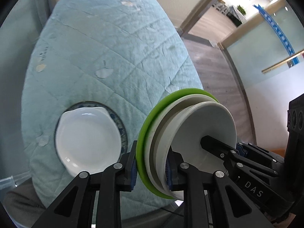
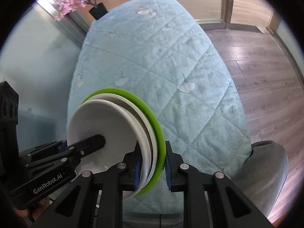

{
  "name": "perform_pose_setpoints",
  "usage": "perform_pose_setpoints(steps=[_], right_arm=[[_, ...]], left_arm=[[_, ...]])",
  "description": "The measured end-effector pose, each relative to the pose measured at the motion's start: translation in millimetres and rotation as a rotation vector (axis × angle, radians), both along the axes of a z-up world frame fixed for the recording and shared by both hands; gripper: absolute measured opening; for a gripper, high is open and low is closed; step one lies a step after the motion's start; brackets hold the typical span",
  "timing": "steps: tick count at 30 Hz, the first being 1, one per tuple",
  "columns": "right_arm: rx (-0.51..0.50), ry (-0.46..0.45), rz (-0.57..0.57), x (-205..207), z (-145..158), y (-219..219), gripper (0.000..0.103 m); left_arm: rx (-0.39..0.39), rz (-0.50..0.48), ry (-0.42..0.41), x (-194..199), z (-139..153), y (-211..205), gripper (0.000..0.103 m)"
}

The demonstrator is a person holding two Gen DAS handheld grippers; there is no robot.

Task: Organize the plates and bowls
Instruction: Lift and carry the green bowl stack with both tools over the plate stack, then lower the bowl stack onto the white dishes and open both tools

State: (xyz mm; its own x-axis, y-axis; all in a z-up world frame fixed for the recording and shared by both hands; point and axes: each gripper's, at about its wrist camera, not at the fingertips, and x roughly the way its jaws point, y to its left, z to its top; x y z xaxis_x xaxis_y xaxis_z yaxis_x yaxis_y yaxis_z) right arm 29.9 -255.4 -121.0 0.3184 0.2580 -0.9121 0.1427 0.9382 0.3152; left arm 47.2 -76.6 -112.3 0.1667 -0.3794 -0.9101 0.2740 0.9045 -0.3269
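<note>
A stack of plates hangs above the table, tilted, with a green plate (image 1: 141,133) (image 2: 152,117) underneath and white plates (image 1: 207,121) (image 2: 102,121) on top. My left gripper (image 1: 152,169) is shut on one edge of the stack. On the opposite edge my right gripper (image 2: 152,167) is shut too. Each view shows the other gripper's upper finger (image 1: 214,146) (image 2: 91,142) lying across the top white plate. On the table to the left a white dish (image 1: 87,138) rests on a dark blue patterned plate (image 1: 121,127).
A light teal quilted cloth (image 1: 114,47) (image 2: 161,66) covers the table. A grey chair (image 2: 266,167) stands at its near right corner. A black pot with pink blossoms (image 2: 83,0) is at the far left. Wooden floor (image 2: 256,66) and glass partitions (image 1: 266,43) lie to the right.
</note>
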Motion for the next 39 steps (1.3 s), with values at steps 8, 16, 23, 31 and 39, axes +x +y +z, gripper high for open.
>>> perform_pose_setpoints(steps=[8, 16, 23, 31, 39], right_arm=[[0.019, -0.022, 0.093, 5, 22, 51, 0.019], [0.016, 0.029, 0.172, 26, 2, 104, 0.019], [0.005, 0.127, 0.184, 48, -36, 127, 0.019], [-0.005, 0.209, 0.167, 65, -79, 139, 0.019], [0.023, 0.268, 0.139, 74, -106, 140, 0.02]], left_arm=[[0.02, 0.099, 0.004, -8, 22, 62, 0.02], [0.01, 0.179, 0.053, 0, -7, 120, 0.02], [-0.002, 0.205, 0.141, 17, -57, 142, 0.02], [-0.007, 0.202, 0.211, 38, -105, 149, 0.02], [0.013, 0.2, 0.258, 49, -133, 144, 0.021]])
